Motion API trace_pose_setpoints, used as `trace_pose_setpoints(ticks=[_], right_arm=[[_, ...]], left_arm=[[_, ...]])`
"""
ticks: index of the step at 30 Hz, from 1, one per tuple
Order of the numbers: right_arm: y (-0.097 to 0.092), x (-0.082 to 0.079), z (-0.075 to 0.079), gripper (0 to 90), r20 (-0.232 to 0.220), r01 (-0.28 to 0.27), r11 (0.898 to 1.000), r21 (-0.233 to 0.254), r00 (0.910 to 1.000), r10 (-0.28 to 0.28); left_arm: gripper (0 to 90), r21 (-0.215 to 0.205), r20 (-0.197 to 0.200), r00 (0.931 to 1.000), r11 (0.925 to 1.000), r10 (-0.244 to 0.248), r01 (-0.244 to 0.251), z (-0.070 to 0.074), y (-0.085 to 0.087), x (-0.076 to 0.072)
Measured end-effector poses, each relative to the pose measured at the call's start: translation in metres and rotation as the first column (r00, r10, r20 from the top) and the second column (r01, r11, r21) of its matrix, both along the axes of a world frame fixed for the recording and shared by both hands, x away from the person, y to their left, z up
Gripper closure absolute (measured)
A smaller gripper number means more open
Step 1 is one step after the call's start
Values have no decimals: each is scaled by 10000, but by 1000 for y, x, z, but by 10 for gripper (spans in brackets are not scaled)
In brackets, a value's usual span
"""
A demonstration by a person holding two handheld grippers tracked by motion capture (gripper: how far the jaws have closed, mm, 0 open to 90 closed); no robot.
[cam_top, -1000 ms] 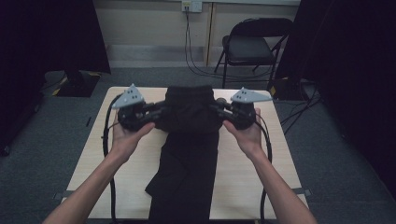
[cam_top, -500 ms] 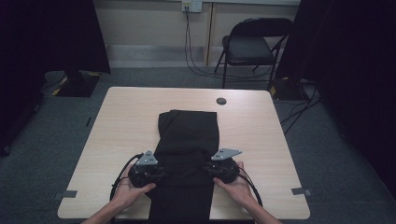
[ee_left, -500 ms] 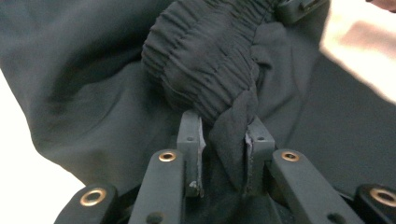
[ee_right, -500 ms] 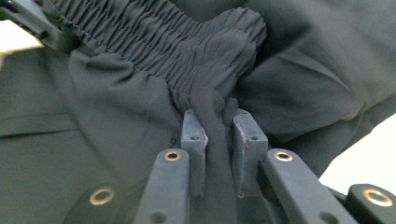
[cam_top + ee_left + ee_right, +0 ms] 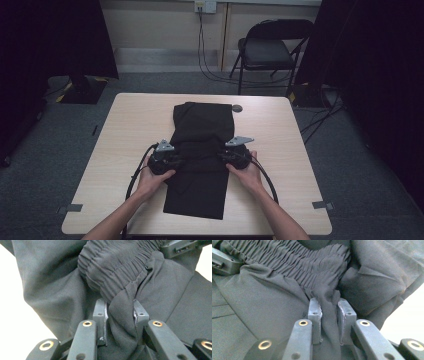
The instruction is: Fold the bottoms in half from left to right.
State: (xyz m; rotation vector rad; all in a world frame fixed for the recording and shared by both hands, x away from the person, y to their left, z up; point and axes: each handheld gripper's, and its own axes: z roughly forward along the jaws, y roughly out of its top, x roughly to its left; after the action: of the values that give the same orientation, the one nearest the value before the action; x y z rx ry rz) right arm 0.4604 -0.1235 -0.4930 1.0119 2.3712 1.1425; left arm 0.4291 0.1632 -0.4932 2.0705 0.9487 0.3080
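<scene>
A pair of black trousers lies lengthwise down the middle of the light wooden table, its elastic waistband folded back over the legs. My left gripper holds the waistband's left end; its jaws have just been opening, and bunched cloth still fills the gap between the pads. My right gripper is shut on the right end, a pinch of cloth between its pads. Both sit low over the cloth, facing each other. The gathered waistband runs between them.
A small dark round disc lies on the table by the trousers' far right corner. A black folding chair stands beyond the table. Cables trail from the grippers toward the near edge.
Both grippers have come down from high over the far half of the table to the middle of it, bringing the waistband with them. The trousers now lie doubled over.
</scene>
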Motion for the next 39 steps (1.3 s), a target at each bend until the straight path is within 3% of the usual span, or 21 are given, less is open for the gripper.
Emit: trace_pose_setpoints(ticks=[3, 4, 6, 8, 15, 17, 18, 23, 25, 28, 30, 33, 39], right_arm=[[-2, 1, 3, 721, 1, 35, 9999, -148, 10000, -35], [-3, -1, 3, 699, 5, 11, 9998, -185, 10000, -10], [-7, -8, 6, 616, 43, 59, 9998, -189, 10000, -58], [-12, -15, 8, 598, 8, 58, 10000, 9, 10000, -58], [-28, -43, 24, 590, 214, -563, 9977, 367, 9982, 556], [-32, -44, 29, 609, 286, -515, 9978, 421, 9983, 503], [-35, -41, 30, 628, 301, -399, 9981, 477, 9988, 385], [-46, -14, 30, 683, 230, 716, 9941, 820, 9970, -737], [-43, -2, 25, 690, 22, 776, 9940, 765, 9970, -780], [-31, 7, 14, 665, 14, 801, 9968, 31, 9968, -801], [-27, 10, 7, 671, -97, 958, 9954, -54, 9954, -958], [-29, 9, 4, 662, -244, 1023, 9942, 327, 9945, -1015], [-36, -13, 20, 593, -57, 129, 9977, 664, 9999, -126]], left_arm=[[719, 175, -106, 9998, 9997, -182, 184, 4, -3, -9], [718, -189, -454, 9983, 9992, -356, 348, 9, -2, -19], [663, -195, -333, 9977, 9981, -597, 591, 13, 0, -25], [577, -215, -215, 9980, 9980, -593, 589, 18, 3, -27], [502, -1325, 635, 9980, 9911, 2, 82, 43, 32, -24], [537, -1230, 708, 9972, 9923, 244, -156, 45, 35, -22], [548, -883, 545, 9972, 9950, 516, -466, 44, 37, -13], [549, -722, 267, 9932, 9912, 1130, -1109, 33, 34, 9], [548, -464, 148, 9912, 9903, 1319, -1310, 26, 25, 24], [522, 102, -183, 9923, 9924, 1226, -1224, 13, 17, 32], [510, 12, -159, 9918, 9920, 1266, -1266, 9, 14, 32], [494, -152, -93, 9948, 9947, 1014, -1015, 11, 14, 28], [411, -286, 268, 9994, 9993, 228, -220, 28, 12, 3]])
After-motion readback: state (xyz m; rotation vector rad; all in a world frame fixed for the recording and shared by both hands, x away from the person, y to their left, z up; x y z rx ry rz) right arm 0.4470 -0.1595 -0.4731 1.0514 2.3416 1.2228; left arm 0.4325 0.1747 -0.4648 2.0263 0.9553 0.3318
